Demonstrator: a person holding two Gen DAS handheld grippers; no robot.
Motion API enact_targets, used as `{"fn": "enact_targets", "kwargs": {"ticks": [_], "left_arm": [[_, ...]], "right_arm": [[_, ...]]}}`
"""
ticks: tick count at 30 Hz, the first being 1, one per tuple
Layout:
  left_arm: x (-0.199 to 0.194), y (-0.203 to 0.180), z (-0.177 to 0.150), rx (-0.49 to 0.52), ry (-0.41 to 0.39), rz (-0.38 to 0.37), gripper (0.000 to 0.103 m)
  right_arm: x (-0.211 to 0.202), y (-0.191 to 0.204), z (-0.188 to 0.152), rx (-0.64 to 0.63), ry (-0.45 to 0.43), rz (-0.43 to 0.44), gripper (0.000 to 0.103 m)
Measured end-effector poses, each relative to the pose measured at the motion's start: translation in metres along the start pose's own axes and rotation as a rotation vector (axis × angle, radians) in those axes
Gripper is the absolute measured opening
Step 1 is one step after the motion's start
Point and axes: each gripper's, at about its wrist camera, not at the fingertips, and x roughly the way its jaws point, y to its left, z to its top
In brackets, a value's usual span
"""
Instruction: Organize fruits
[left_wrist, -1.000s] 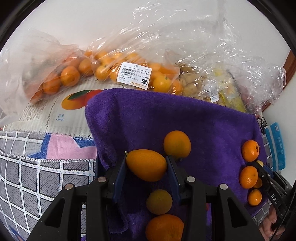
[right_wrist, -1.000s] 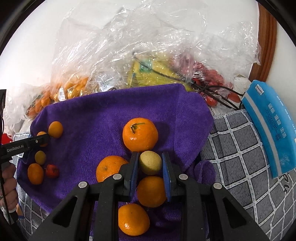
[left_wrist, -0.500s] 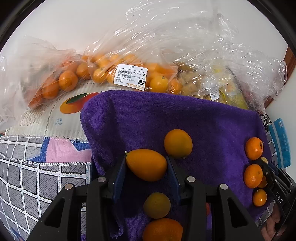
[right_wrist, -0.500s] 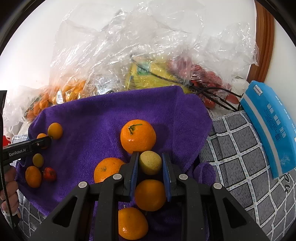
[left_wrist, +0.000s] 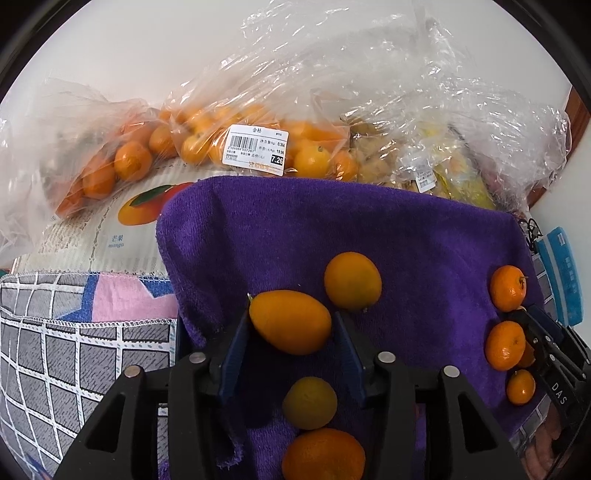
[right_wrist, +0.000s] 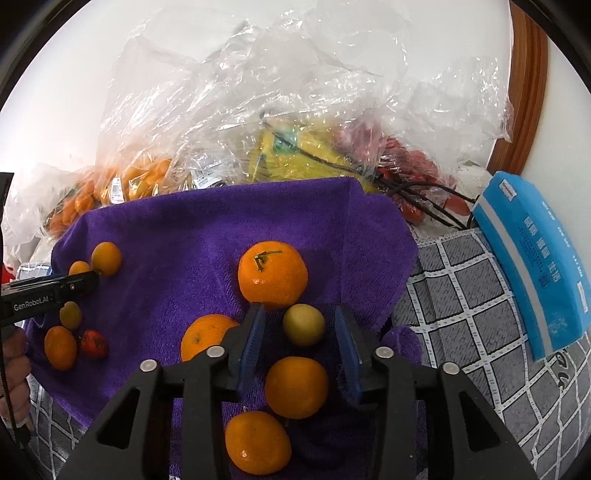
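Right hand-held gripper (right_wrist: 300, 325) wide around yellow fruit (right_wrist: 303, 324).

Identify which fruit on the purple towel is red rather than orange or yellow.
The small red fruit at the towel's left edge, beside a kumquat; every other loose fruit is orange or yellowish.

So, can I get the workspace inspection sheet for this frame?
Surface: purple towel laid over a grey checked cloth.
Job's things: loose oranges and smaller fruit lie on the towel in two groups, along with one small red fruit.
Clutter: plastic bags of fruit behind the towel; blue pack at the right.
Grippers: left gripper jaws closed on an oval orange fruit; right gripper jaws open around a yellowish fruit, not touching it.
Cables: black cords lie across the bags.
Surroundings: white wall, wooden frame.
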Motion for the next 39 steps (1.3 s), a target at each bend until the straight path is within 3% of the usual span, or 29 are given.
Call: {"fn": "enact_targets", "kwargs": {"ticks": [7,14,26,39], "left_arm": [[-0.008,-0.002,-0.004,0.013,0.006,0.014,0.054],[-0.023,0.002,-0.006,0.005,-0.001,0.005,0.056],[-0.072,0.002,-0.017,0.004,-0.039,0.033,0.071],[-0.176,-0.017,-0.063,0.061,-0.221,0.032,0.075]], "right_arm": [[-0.001,0.000,0.001,-0.001,0.008,-0.002,0.044],[-0.004,0.004,0.004,-0.006,0.010,-0.012,0.047],[-0.052,0.011,0.006,0.015,-0.030,-0.021,0.057],[-0.148,0.030,-0.014,0.001,-0.095,0.005,0.063]]}}
